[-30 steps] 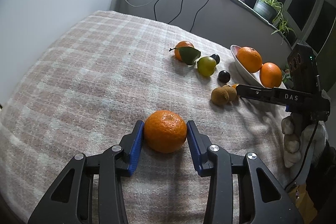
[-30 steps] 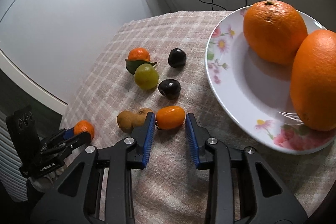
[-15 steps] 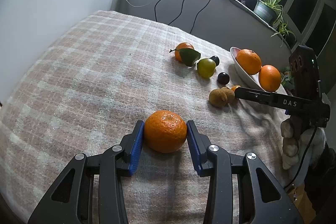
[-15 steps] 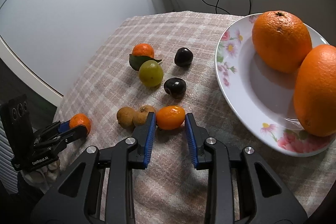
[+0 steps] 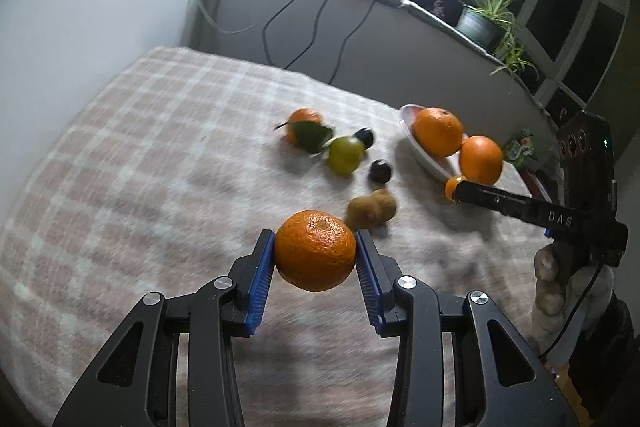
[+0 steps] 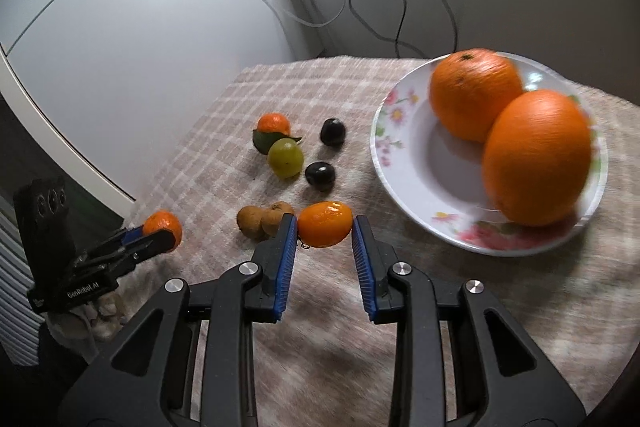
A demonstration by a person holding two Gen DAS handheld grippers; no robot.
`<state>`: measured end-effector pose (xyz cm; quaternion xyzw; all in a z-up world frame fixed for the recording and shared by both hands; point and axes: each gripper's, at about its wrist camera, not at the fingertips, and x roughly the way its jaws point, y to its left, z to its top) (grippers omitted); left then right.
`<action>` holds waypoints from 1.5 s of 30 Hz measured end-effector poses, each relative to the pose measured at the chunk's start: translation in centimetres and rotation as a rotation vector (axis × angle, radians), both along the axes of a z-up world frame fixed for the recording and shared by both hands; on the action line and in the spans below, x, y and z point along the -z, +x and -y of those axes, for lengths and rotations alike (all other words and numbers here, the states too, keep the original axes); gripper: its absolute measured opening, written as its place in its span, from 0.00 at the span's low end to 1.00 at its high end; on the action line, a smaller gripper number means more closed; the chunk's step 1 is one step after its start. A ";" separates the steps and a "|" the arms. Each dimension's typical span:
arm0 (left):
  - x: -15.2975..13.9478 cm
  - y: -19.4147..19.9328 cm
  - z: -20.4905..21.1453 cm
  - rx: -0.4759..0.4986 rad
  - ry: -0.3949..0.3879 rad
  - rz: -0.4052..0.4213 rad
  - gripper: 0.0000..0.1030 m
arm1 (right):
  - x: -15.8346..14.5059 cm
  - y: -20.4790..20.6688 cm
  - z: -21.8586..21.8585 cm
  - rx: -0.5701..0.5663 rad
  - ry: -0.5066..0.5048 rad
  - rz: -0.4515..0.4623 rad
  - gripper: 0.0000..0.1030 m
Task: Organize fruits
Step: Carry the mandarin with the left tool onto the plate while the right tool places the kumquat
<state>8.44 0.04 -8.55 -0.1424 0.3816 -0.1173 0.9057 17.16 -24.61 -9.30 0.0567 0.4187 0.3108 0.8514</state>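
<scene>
Orange mandarin [image 5: 315, 255] clamped in left gripper [image 5: 315, 259], above checked cloth [image 5: 120, 195].

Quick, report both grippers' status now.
Left gripper: shut on the mandarin.
Right gripper: shut on the kumquat.

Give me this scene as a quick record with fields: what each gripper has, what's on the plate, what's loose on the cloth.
left gripper: shut on mandarin
right gripper: shut on kumquat
plate: two oranges
loose on cloth: leafy mandarin, green fruit, two dark fruits, two brown fruits
</scene>
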 end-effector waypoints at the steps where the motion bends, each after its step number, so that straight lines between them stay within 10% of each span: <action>1: -0.2 0.3 0.4 0.008 0.001 0.005 0.37 | -0.2 -0.2 0.3 0.007 -0.005 0.011 0.29; 45: -1.2 14.1 13.5 0.224 -0.001 -0.005 0.38 | -0.3 1.5 1.0 0.119 -0.217 0.172 0.29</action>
